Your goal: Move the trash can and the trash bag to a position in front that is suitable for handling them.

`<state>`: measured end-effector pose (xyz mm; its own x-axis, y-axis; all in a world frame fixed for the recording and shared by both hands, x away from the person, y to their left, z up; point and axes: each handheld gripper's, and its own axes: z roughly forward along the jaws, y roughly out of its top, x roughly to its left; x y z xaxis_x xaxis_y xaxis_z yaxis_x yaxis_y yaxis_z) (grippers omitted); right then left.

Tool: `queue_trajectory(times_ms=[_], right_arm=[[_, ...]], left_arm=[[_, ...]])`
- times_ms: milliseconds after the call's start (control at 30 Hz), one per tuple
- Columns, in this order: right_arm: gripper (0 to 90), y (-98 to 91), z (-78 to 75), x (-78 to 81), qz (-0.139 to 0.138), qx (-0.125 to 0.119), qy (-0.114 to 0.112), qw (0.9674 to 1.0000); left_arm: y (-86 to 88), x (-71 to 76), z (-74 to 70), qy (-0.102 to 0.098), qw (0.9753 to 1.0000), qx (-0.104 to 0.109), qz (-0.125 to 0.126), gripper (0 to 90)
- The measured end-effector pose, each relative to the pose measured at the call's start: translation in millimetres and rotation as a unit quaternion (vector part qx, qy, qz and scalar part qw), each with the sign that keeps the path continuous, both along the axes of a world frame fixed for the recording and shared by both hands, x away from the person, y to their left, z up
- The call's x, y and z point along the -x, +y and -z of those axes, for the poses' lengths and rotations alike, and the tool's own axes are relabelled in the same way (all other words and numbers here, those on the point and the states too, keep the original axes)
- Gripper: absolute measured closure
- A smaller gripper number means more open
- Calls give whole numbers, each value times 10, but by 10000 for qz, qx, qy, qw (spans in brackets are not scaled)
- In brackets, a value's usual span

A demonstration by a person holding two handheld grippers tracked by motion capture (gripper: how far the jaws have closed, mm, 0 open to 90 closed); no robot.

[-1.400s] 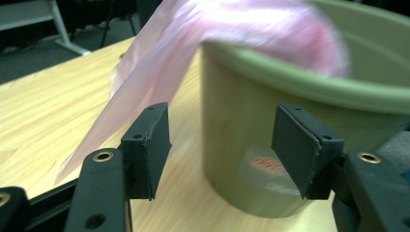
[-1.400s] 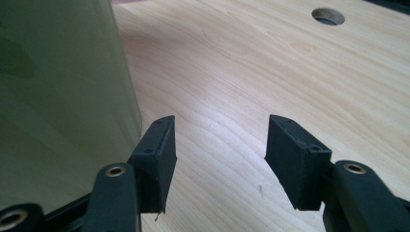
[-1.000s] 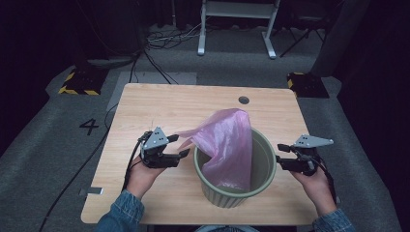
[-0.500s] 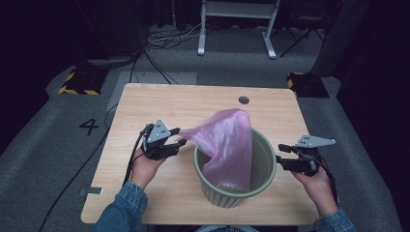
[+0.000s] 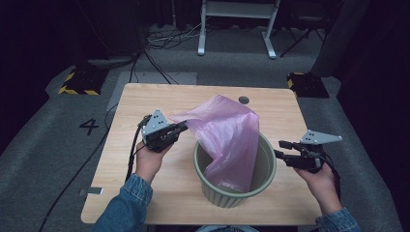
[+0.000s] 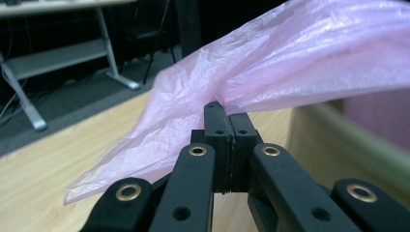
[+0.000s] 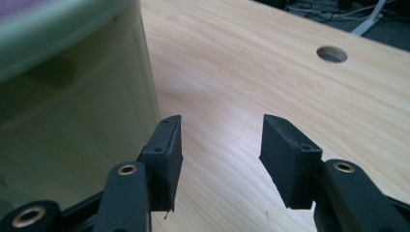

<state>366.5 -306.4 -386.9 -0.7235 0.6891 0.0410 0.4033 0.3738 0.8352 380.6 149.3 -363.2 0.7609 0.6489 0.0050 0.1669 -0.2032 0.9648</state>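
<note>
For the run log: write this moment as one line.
left gripper: just closed, shut on pink bag edge | right gripper: open, nothing between jaws, beside green bin | bag: partly inside bin | stage: lining bin

Light wooden table (image 5: 145,193) with a round cable hole (image 5: 243,100) near its far edge stands on grey carpet floor (image 5: 48,159), bearing one ribbed pale-green waste bin (image 5: 227,193) near the front edge, right of centre.
</note>
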Motion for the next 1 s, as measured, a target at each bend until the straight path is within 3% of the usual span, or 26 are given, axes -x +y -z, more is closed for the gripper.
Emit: queue_trajectory(times_ms=[233,433,700,833,900,1000], right_arm=[[503,8,-304,64,-79,-194,-298,9993],[503,34,-617,142,-263,-475,-519,9972],[459,221,-927,151,-479,-485,-779,9946],[444,345,-1005,95,-635,-530,-756,9937],[480,412,-1021,80,-710,-496,-723,9936],[670,519,-1023,91,-932,-324,-585,9934]], left_arm=[[-82,61,-187,-237,9996,-14,149,894],[-114,67,-283,-324,9993,-28,205,894],[-170,87,-357,-421,9985,23,350,894],[-187,100,-376,-450,9982,40,407,893],[-188,109,-382,-452,9980,35,440,893],[-186,142,-387,-460,9976,62,510,893]])
